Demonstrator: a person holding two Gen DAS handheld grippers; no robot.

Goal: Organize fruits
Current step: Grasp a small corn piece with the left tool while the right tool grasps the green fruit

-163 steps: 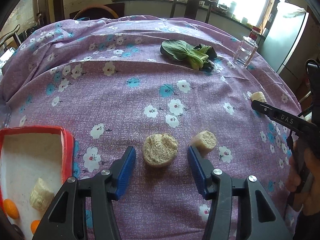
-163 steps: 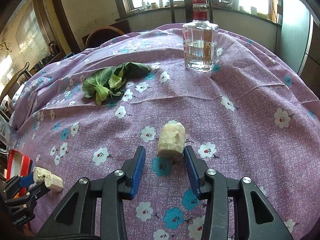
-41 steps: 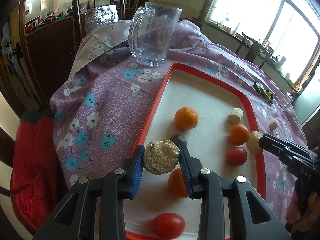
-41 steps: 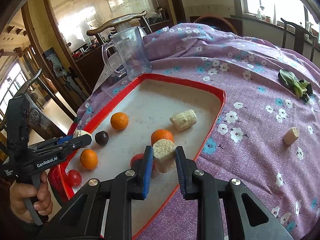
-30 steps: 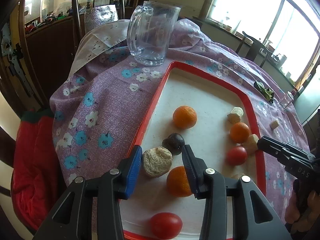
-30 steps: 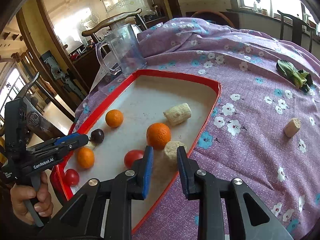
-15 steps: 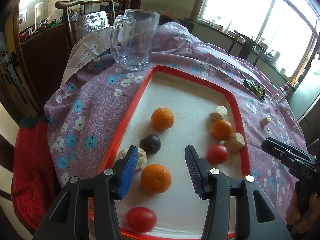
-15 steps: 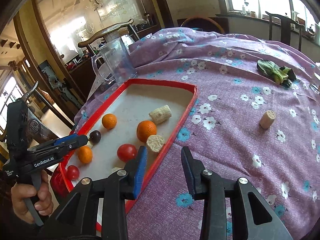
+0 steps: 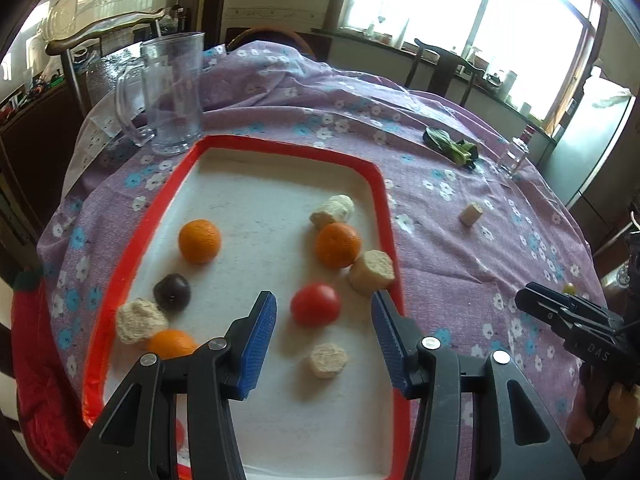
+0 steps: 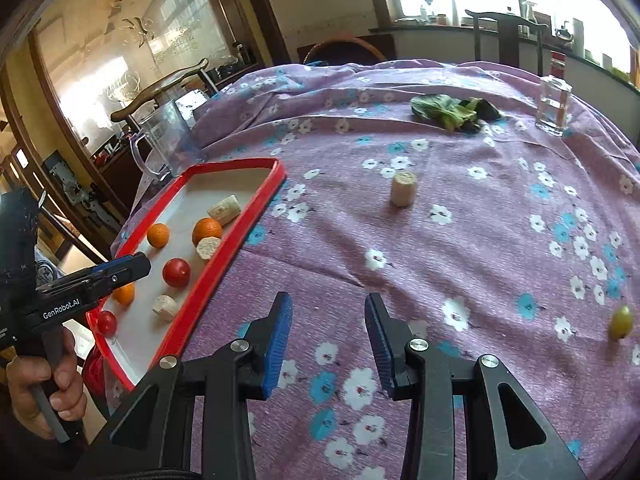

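A red-rimmed white tray holds oranges, a red tomato, a dark plum and several pale corn-cob pieces. My left gripper is open and empty above the tray's near part. My right gripper is open and empty over the purple floral cloth, right of the tray. One cob piece stands on the cloth beyond it. A small green fruit lies at the right.
A clear glass mug stands behind the tray's far left corner. Leafy greens and a small glass bottle sit at the far side of the table. Chairs surround the table.
Both grippers let go of their cob pieces in the tray and opened. The left one pulled back over the tray. The right one swung right, away from the tray, over the cloth.
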